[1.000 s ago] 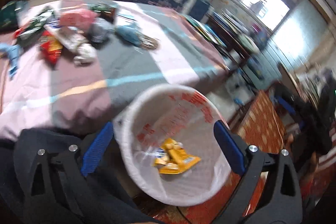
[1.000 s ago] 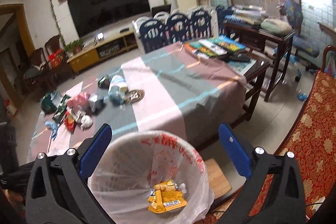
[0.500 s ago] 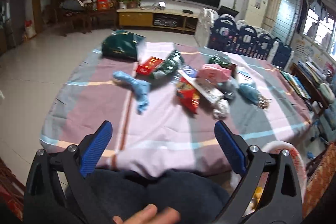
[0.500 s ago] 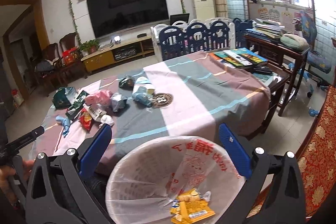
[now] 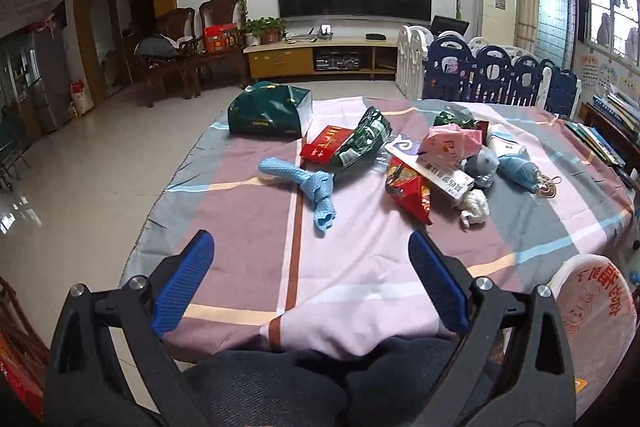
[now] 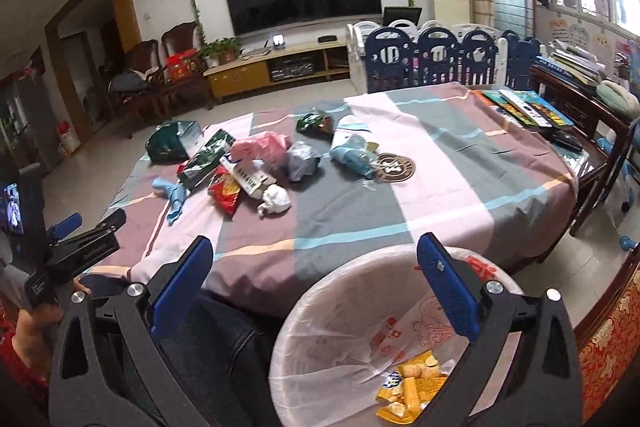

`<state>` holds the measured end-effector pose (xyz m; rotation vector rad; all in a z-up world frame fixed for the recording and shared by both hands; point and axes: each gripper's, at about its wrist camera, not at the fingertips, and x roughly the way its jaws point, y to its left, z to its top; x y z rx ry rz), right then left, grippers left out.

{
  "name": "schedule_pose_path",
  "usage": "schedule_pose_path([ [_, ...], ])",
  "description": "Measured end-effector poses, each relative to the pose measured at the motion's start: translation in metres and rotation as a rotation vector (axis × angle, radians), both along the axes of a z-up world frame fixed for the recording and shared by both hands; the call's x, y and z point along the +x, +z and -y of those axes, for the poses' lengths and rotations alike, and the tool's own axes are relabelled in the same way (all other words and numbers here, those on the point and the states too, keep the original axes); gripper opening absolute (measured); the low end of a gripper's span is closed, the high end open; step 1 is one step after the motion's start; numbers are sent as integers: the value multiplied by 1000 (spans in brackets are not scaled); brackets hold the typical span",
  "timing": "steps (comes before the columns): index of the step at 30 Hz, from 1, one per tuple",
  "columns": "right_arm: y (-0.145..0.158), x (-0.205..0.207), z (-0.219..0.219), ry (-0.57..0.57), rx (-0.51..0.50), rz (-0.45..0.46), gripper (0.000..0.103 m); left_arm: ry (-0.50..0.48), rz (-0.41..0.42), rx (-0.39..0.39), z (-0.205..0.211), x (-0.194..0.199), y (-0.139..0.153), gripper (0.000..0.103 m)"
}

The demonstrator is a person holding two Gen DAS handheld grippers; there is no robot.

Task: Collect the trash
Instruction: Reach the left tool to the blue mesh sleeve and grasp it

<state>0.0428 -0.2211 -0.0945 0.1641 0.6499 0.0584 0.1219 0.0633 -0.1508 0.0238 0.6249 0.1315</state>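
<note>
Two empty grippers, left gripper (image 5: 310, 267) and right gripper (image 6: 314, 269), one bin (image 6: 320, 311).

Crumpled wrappers (image 5: 408, 187) litter the striped tablecloth; yellow packets (image 6: 412, 387), apparently snack wrappers, fill the bin (image 6: 320, 307).

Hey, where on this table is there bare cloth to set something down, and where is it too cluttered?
Free: the near strip of the striped tablecloth, between the twisted blue rag and the table edge, and the wide right stretch between the round brown coaster and the flat row of books. Crowded: the far left-centre, around the red snack bag and crumpled white tissue.
</note>
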Motion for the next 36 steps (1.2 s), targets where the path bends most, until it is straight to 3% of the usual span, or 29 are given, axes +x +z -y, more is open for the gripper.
schedule_pose_path([
  [4,-3,3,-13,30,-2,-9,100,10,25,-42,-6,-2,1,97],
  [7,-6,5,-18,42,-6,-17,100,60,35,-32,-11,-3,-2,96],
  [12,-11,7,-20,45,15,-35,100,143,20,-144,-36,-2,-3,96],
  [16,-13,8,-21,47,23,-43,100,153,35,-195,-45,-5,-3,96],
  [19,-14,10,-22,51,33,-49,100,170,65,-179,-44,-8,0,96],
  [28,-20,13,-21,47,50,-62,100,151,20,-119,-34,0,-2,96],
  [32,-28,21,-21,58,45,-116,100,226,-7,-116,-46,19,-1,96],
  [36,-31,32,-24,82,34,-166,100,258,-65,-227,-66,66,-9,96],
])
